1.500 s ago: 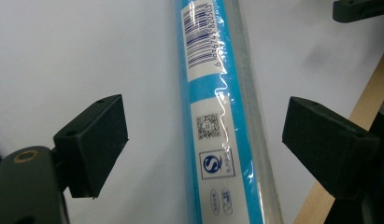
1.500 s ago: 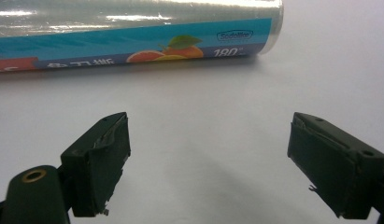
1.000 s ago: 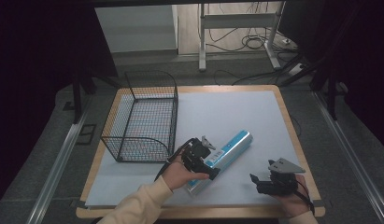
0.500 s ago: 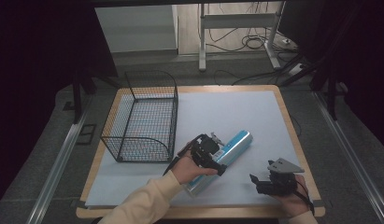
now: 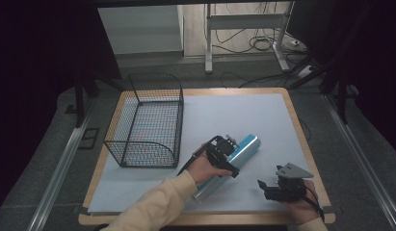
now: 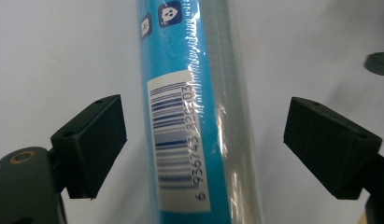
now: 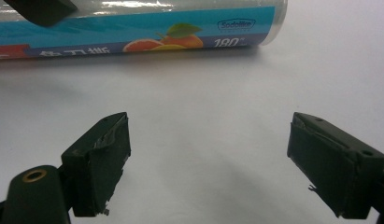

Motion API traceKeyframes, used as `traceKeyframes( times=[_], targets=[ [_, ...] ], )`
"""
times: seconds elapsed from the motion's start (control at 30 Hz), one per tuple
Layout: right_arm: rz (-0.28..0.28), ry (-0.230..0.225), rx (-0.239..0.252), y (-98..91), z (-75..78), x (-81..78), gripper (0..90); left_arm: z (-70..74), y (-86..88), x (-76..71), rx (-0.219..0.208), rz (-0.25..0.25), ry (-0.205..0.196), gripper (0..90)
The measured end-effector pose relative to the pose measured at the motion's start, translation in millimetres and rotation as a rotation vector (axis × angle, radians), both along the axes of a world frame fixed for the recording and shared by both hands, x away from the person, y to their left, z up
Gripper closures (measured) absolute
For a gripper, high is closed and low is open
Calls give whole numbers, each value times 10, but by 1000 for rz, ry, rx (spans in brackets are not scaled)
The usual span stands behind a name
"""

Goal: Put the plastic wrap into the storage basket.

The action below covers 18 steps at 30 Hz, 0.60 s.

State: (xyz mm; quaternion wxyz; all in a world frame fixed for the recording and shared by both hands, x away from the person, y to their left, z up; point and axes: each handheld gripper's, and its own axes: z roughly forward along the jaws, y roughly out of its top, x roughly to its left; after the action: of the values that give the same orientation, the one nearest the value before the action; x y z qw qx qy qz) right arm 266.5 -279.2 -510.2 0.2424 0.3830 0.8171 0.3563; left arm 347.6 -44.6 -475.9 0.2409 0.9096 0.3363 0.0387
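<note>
table (image 5: pixel 263 115) holds one roll (image 5: pixel 244 150), one basket (image 5: pixel 147 125).

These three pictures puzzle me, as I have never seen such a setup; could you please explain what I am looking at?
No robot here: a person at a table holds a two-jaw tool in each hand. The high view looks down from above the person's side. The other two pictures come from small cameras riding on each tool, looking along its black jaws.

On the white sheet covering the table lie a black wire basket and a long blue wrapped roll with a barcode and an orange printed on it.

The left hand-held gripper is over the roll; in its own view the jaws stand open on either side of it, not yet touching it, so nothing is held. The right hand-held gripper waits near the table's front edge, jaws open over bare sheet, with the roll ahead of it.
</note>
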Motion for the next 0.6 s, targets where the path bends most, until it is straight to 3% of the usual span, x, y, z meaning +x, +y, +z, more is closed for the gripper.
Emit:
traceKeyframes(
  times=[0.13,0.27,0.5,0.6],
  targets=[
    [1,3,0,2,-5,4,139,-60,-67,59,14,6,20,130],
    [-1,10,-6,-3,-11,9,139,-120,-126,106,57,6,37,130],
    [-9,10,-4,-20,4,11,140,-182,-179,105,108,-1,51,156],
    [-11,11,-4,-24,3,13,140,-206,-184,94,110,2,67,183]
  ],
)
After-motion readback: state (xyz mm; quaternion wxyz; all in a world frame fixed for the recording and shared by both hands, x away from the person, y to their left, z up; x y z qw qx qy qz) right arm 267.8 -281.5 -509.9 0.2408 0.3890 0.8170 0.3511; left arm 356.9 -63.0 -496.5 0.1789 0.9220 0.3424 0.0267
